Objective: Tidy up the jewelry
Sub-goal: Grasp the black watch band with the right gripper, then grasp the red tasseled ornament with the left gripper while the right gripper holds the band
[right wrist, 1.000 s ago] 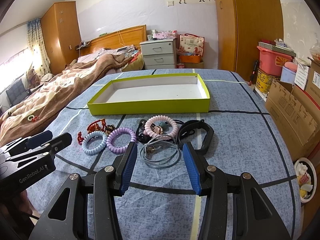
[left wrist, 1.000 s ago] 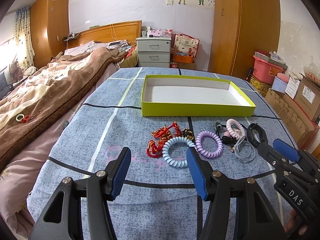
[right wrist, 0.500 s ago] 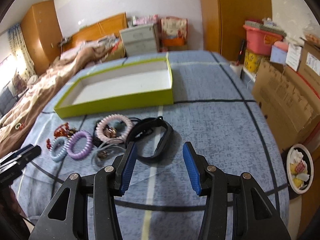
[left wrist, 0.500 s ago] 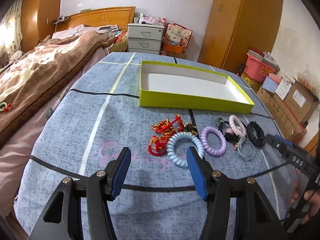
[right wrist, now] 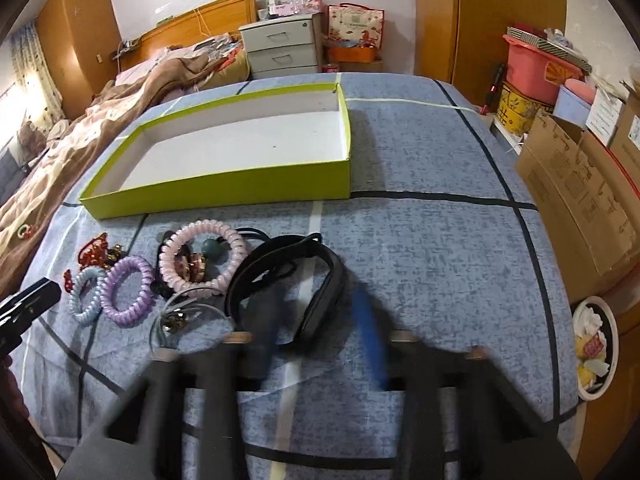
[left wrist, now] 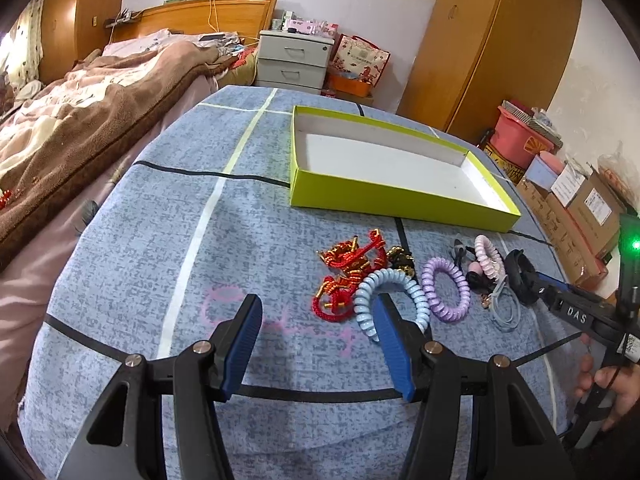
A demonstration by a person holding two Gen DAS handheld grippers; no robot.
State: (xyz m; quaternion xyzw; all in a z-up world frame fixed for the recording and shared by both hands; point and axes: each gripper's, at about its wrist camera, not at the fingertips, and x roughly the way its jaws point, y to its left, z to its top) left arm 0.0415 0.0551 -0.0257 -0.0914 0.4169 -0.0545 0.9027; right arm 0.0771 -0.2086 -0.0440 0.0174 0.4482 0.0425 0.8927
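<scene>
Clearly, six pieces lie in a row on the blue bedcover (left wrist: 168, 240): red cord bracelet (left wrist: 348, 276), pale blue coil (left wrist: 394, 300), purple coil (left wrist: 446, 292), pink coil (right wrist: 202, 256), grey loop (right wrist: 180, 320), black band (right wrist: 296, 280). Behind them, one green tray (left wrist: 384, 194) runs lengthwise left to right. Left gripper (left wrist: 316, 346) gapes empty. Right gripper (right wrist: 316, 336), blurred, has just been closing around the band's near edge; only the left view shows the person's hand (left wrist: 612, 388).

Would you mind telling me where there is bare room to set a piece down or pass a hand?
The green box is bare inside. Open bedspread lies right of the black band and box, up to the cardboard cartons. More lies left of the red bracelet, toward the brown blanket. It is crowded in the strip before the box, from red bracelet to black band.
</scene>
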